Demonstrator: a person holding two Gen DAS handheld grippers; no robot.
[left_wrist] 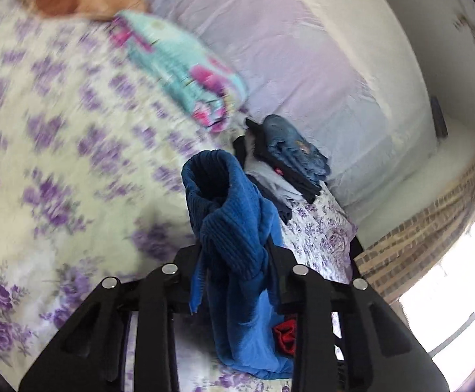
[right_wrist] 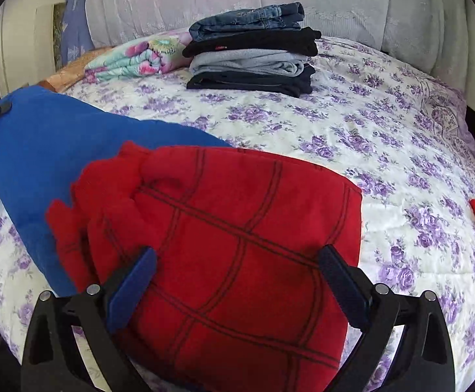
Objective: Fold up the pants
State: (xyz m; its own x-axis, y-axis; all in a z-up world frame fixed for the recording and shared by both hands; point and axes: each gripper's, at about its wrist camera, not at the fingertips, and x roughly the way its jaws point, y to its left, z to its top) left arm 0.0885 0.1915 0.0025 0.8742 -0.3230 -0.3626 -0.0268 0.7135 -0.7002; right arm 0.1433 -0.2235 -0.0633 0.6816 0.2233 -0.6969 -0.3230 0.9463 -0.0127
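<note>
We work on a bed whose floral quilt (right_wrist: 351,137) carries the pants (right_wrist: 230,228), a red-and-blue pair with a dark grid on the red part. In the right wrist view they lie from nine o'clock to six, the blue leg reaching left. Our right gripper (right_wrist: 237,281) hovers over the red cloth with its blue pads (right_wrist: 133,290) spread wide, one on each side of it, not pressing. Our left gripper (left_wrist: 237,261) pinches the ribbed blue cuff (left_wrist: 224,202) of the pants, bunched upward between its jaws. At twelve o'clock sits a stack of folded clothes (right_wrist: 253,52), with a folded floral blanket (right_wrist: 133,58) just beside it at eleven.
</note>
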